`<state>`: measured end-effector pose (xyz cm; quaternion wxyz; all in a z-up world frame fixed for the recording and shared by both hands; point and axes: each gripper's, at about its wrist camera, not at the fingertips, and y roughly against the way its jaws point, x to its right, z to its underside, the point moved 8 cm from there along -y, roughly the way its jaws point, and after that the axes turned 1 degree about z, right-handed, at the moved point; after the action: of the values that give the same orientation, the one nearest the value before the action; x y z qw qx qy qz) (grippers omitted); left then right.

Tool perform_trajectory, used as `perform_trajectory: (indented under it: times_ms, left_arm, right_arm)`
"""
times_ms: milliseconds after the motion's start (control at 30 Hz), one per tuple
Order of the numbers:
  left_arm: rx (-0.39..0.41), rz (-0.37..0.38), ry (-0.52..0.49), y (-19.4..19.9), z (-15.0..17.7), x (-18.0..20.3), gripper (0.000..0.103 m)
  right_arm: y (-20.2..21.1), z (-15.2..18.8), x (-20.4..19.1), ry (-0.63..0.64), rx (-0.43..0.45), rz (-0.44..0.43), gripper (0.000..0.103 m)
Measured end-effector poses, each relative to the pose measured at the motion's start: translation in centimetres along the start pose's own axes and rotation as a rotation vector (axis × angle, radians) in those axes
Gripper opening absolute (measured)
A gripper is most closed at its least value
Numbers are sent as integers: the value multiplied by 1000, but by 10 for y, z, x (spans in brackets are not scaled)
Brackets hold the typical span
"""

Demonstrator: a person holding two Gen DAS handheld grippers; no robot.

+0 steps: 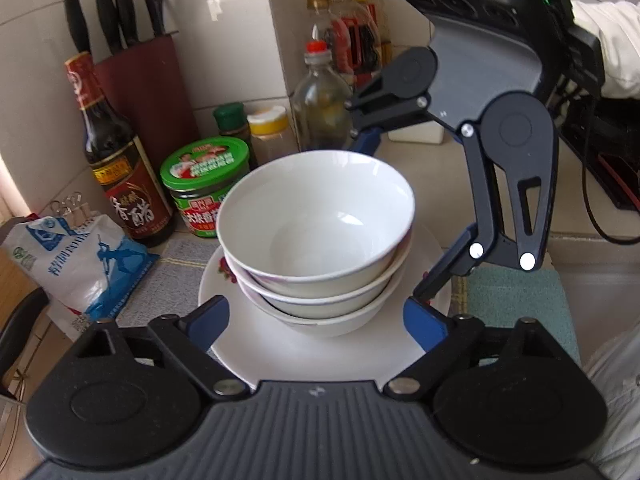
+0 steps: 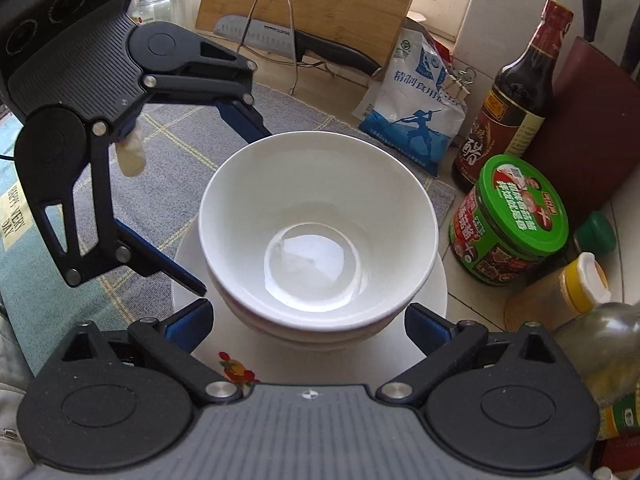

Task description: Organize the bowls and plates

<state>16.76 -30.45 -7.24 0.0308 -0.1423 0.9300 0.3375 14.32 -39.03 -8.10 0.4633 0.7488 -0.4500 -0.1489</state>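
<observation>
Both tools stand with their jaws spread wide and nothing between them. The left tool (image 1: 316, 316) straddles the near side of the plate (image 1: 320, 356), its blue fingertips (image 1: 210, 320) flanking the lowest bowl without seeming to touch it. The right tool (image 2: 308, 320) comes in from the opposite side, its pads likewise either side of the bowl stack (image 2: 318, 232).

Three white bowls sit nested on the plate, which rests on a grey checked cloth (image 2: 168, 148) on the table. Judging by this, the stacking is done or nearly so, and the step in hand looks like a final check or a release. If the stack is to go elsewhere, the next move calls for one tool to close on the plate rim while the other steadies the bowls, since a loose stack could slide on a tilted plate.

Just beyond the plate in the left view stand a green-lidded jar (image 1: 204, 184) and a dark vinegar bottle (image 1: 116, 156), with a salt bag (image 1: 80, 260) towards the table's left edge. Farther back are two small spice jars (image 1: 256, 128), oil bottles (image 1: 348, 40) and a knife block (image 1: 136, 80) against the tiled wall. The jar stands near the plate rim and leaves little room to swing that way. In the right view a cutting board (image 2: 312, 4) and a knife (image 2: 296, 42) lean on a wire rack at the far side; whether anything lies behind them I cannot tell.
</observation>
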Motion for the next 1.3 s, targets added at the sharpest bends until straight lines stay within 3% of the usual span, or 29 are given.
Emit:
perform_trajectory:
  times_ms: [133, 233, 400, 533, 667, 933, 1300]
  left_arm:
    - [110, -65, 93, 41, 1, 3, 102]
    - [168, -195, 137, 69, -3, 4, 102]
    - [135, -405, 263, 109, -6, 0, 102]
    - [75, -397, 399, 130, 0, -1, 102]
    - [59, -415, 477, 148, 7, -2, 102]
    - [42, -440, 507, 164, 8, 6, 102]
    - [39, -455, 517, 170, 9, 5, 102]
  right_arm:
    - [24, 3, -19, -101, 9, 95, 103]
    - [42, 0, -33, -218, 7, 197, 103]
    - [72, -5, -48, -490, 22, 374, 103]
    - [97, 1, -63, -692, 62, 499, 103]
    - [116, 2, -79, -805, 109, 561, 103]
    - [141, -5, -99, -825, 162, 646, 103]
    - [146, -8, -103, -852, 183, 651, 103]
